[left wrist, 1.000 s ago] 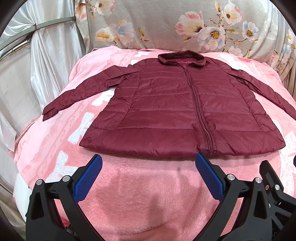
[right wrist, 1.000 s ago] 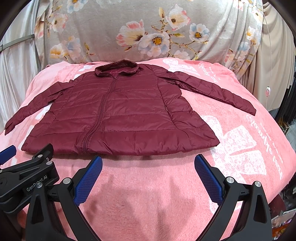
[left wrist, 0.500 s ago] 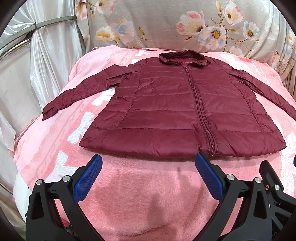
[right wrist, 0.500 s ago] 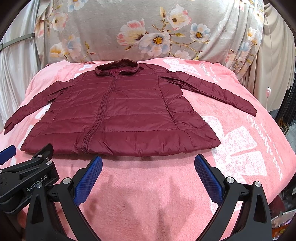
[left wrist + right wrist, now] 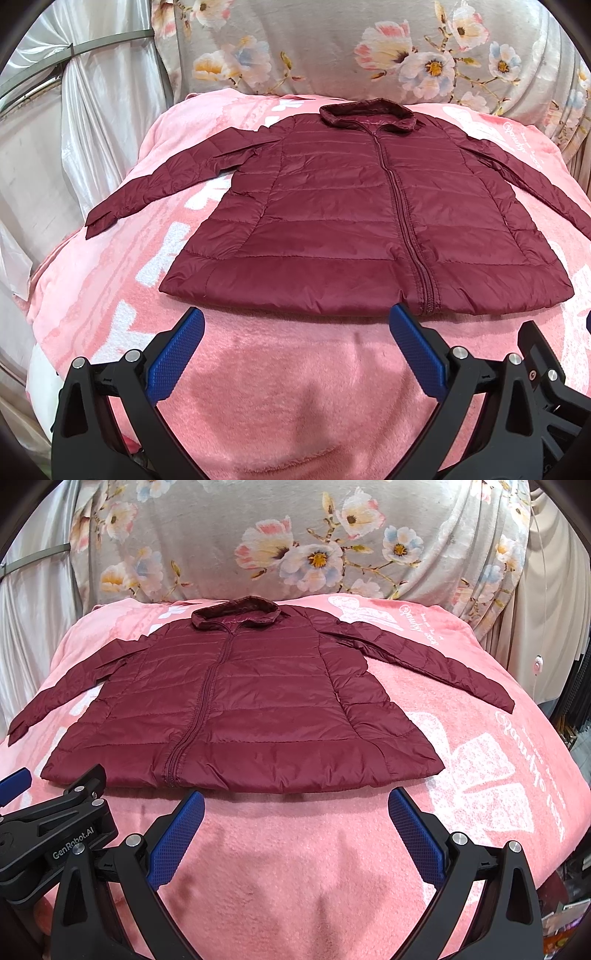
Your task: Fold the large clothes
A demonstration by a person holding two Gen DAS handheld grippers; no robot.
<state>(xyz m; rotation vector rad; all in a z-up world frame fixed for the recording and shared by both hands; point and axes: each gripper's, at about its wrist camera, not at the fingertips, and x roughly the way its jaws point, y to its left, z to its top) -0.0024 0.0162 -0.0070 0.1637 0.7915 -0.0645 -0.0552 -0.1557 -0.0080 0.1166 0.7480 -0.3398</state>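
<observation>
Flat across the middle of both views lies the jacket, a maroon quilted one, zipped shut and spread front-up on a pink blanket. Its collar sits at the top centre of each frame, just below a grey floral cloth that fills the upper part. The zipper runs from the collar down to the hem, slanting toward the lower right in the left wrist view and toward the lower left in the right wrist view. Both sleeves are spread outward: one sleeve reaches toward the left edge of each frame, and the other sleeve stretches to the right. The hem lies straight, just above the fingertips in both pictures, not touched by them.

The left gripper hangs at the bottom of its own view with its blue pads wide apart and nothing between them but blanket. The right gripper shows the same at the bottom of its view, its pads spread and holding nothing. Part of the left gripper also shows at the lower left of the right wrist view, beside the hem's corner. White satin drapes hang at the upper left of the left wrist view.
</observation>
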